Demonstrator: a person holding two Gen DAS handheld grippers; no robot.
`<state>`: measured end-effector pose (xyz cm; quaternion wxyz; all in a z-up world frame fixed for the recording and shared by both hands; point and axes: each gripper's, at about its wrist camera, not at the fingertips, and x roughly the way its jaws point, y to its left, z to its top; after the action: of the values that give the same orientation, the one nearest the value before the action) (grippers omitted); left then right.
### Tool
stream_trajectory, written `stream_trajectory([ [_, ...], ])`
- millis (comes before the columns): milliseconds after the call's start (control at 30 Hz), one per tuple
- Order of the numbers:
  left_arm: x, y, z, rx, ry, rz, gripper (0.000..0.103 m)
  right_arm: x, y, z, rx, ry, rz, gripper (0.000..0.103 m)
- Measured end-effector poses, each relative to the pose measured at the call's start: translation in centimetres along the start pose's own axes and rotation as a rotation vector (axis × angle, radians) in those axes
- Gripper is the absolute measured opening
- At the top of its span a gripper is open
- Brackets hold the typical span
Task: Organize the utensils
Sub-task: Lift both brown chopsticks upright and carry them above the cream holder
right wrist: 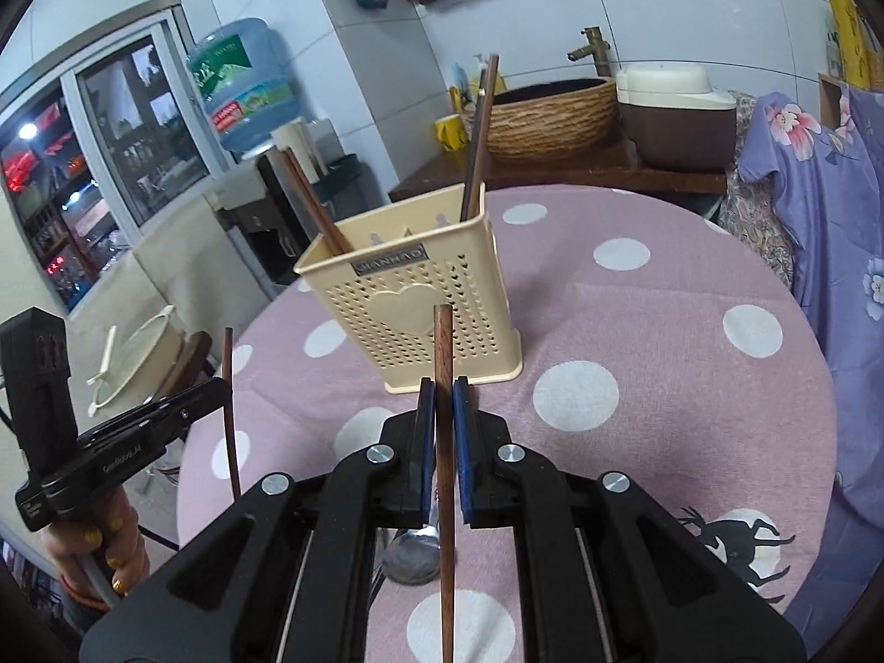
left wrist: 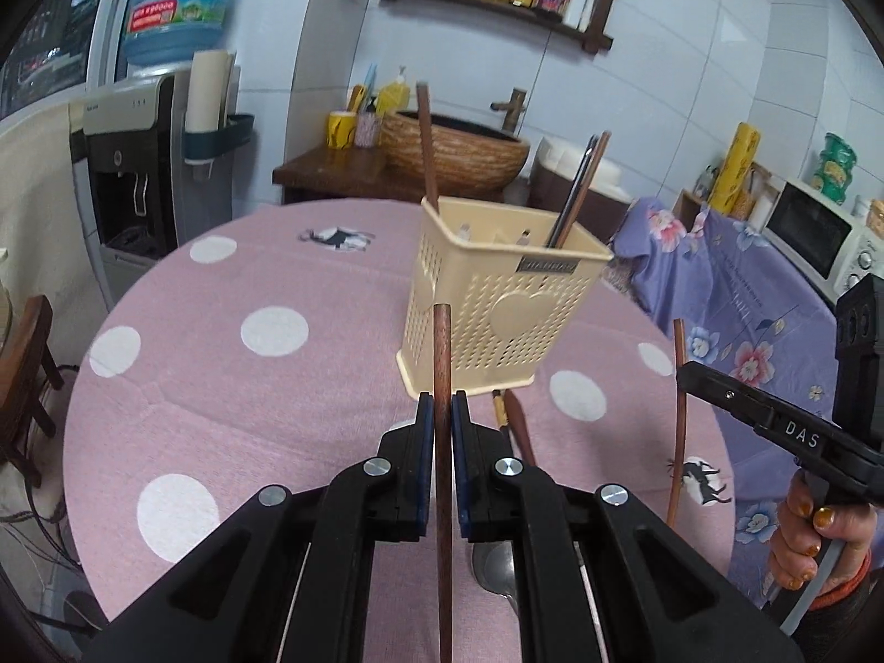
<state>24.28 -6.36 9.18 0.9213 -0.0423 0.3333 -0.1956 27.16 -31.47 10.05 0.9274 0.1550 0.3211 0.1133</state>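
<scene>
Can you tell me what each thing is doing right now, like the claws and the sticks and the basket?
Left claw: shut on a wooden chopstick, held upright.
Right claw: shut on another wooden chopstick, held upright.
Utensil holder: standing upright on the table, with several chopsticks leaning inside.
Metal spoon: lying flat on the table.

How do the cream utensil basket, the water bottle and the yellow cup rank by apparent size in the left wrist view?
1. Cream utensil basket, nearest to the camera.
2. Water bottle, partly cut off.
3. Yellow cup, far away.
</scene>
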Motion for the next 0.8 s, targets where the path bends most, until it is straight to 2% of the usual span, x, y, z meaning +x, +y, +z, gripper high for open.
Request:
stream_trajectory([
  [133,-1.8,-0.3,0.2,0.019,-0.027,-0.04,0.007,-2.7,-0.3,0.1,-0.001,-0.013,0.03,0.008],
  [333,-4.1,-0.9,0.0,0.065,-0.068,-0.057,0.007,-5.6,-0.2,0.0,-0.029,-0.033,0.035,0.008],
  [800,-6.0,-1.1,1.7,0.083,-0.105,-0.061,0.007,-7.3,0.9,1.7,-0.053,-0.054,0.062,0.007],
])
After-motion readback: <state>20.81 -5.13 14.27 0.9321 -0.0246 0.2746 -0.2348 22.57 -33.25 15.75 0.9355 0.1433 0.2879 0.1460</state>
